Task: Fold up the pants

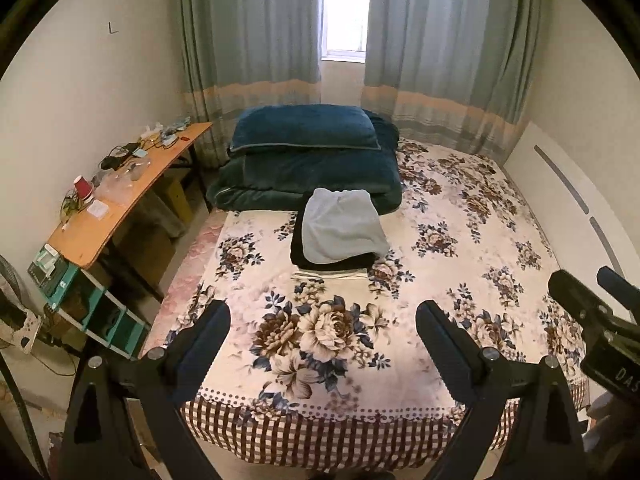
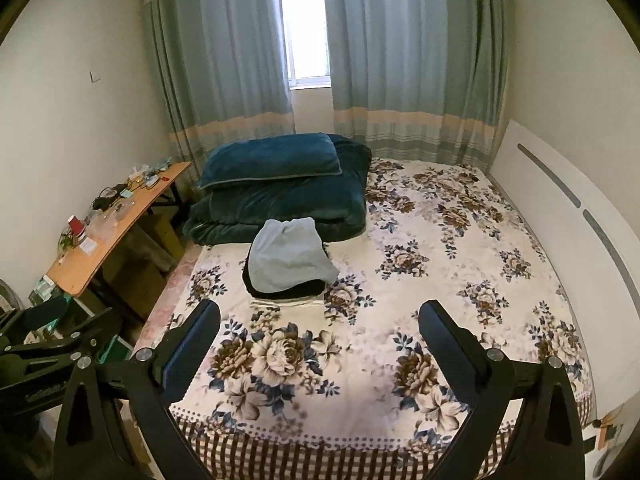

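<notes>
A small stack of folded clothes lies on the floral bed point(image 1: 460, 264) point(image 2: 440, 280), left of its middle. On top is a light grey-blue garment point(image 1: 342, 226) point(image 2: 290, 256), loosely bunched, over a black garment point(image 1: 320, 262) point(image 2: 280, 290) and a cream one point(image 1: 332, 275) point(image 2: 288, 302). I cannot tell which are pants. My left gripper point(image 1: 322, 316) is open above the bed's near end, nothing between its fingers. My right gripper point(image 2: 320, 316) is open too, held beside it. Each gripper shows at the edge of the other's view.
A dark teal pillow point(image 1: 306, 128) point(image 2: 272, 158) rests on a folded teal duvet point(image 1: 320, 178) behind the stack. A cluttered wooden table point(image 1: 132, 188) point(image 2: 116, 224) stands left of the bed. A white headboard point(image 1: 568, 196) point(image 2: 568, 216) lines the right side. Curtains hang behind.
</notes>
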{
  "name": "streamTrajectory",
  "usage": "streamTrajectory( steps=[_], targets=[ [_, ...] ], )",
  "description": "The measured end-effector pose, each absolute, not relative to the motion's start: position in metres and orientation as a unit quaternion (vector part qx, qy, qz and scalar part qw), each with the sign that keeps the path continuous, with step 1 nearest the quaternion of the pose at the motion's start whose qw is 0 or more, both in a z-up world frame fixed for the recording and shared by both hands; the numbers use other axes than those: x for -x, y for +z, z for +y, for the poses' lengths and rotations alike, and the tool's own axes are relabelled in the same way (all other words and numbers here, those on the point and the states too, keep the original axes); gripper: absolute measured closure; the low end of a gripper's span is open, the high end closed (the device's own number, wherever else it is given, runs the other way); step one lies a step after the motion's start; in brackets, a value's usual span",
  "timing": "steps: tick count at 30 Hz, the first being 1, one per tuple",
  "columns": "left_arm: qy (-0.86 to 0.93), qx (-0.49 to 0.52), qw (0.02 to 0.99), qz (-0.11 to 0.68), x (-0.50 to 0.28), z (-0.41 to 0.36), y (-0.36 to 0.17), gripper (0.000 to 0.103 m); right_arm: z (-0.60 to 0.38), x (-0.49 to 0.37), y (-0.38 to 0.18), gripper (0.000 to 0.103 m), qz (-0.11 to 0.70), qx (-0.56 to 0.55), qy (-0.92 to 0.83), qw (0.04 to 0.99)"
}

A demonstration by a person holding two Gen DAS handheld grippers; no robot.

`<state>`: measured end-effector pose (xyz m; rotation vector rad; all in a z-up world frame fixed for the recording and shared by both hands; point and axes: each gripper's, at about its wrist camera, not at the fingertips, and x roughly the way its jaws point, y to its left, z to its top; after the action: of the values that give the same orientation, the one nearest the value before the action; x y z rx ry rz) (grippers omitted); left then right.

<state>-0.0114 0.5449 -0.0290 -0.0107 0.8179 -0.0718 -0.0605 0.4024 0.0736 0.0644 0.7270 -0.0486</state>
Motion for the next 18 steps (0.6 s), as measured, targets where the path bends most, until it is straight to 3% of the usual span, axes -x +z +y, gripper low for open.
streamTrajectory(
  steps=[18],
  targets=[
    [-0.041, 0.006, 0.921, 0.387, 0.022, 0.549, -0.007, 0.008, 0.399, 0.064, 0.086, 0.001, 0.357, -0.031, -0.029, 0.933]
  ],
)
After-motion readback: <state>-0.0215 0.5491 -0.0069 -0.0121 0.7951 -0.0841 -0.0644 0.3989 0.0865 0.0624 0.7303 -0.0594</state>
